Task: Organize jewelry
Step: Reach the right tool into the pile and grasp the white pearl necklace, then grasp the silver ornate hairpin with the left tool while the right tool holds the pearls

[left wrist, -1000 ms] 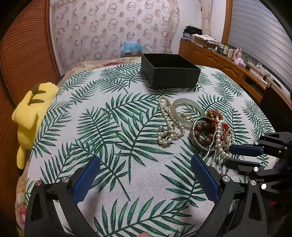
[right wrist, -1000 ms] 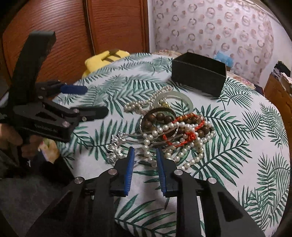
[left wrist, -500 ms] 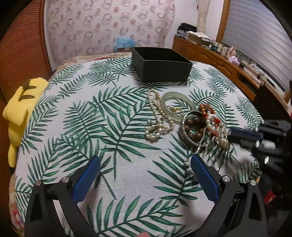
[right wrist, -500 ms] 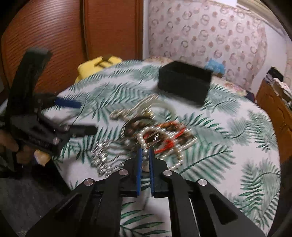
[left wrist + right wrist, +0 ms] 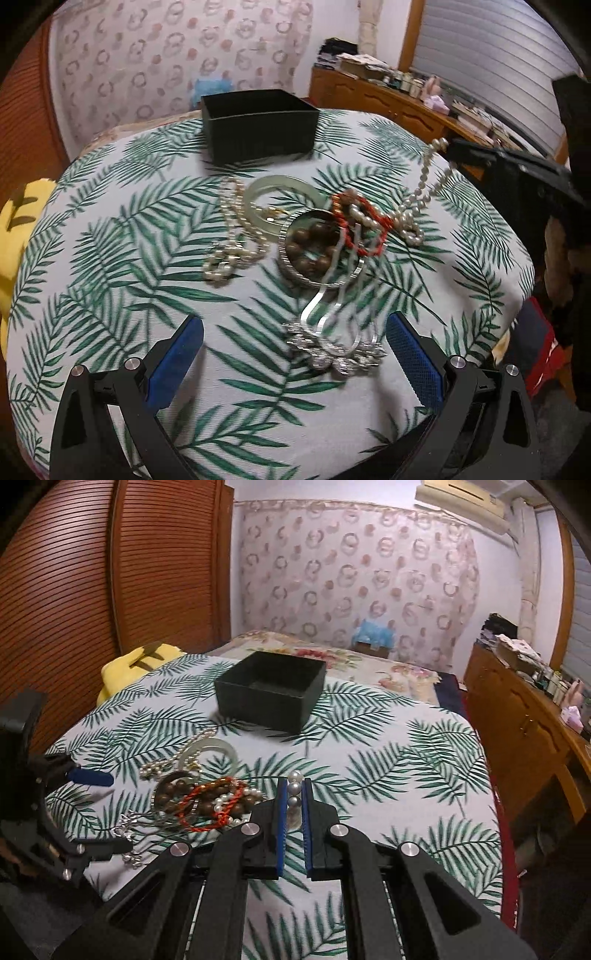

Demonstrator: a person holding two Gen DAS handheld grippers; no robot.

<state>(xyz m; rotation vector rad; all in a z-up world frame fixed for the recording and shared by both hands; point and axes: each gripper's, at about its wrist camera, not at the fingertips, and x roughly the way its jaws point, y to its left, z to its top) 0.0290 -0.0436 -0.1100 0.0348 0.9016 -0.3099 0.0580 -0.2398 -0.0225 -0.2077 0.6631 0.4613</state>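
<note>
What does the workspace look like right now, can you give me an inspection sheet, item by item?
Surface: table under a palm-leaf cloth.
Job's things: black box, open and empty; pearl strand partly lifted, its lower end in the pile; second pearl strand, jade bangle, wooden beads, red cord bracelet, rhinestone piece lying on the cloth.
Clutter: yellow plush at the table edge.
Grippers: right gripper shut on pearl strand; left gripper open, over the rhinestone piece.
Cables: nothing seen.
Surroundings: bed, wooden cabinet, louvred doors.
</note>
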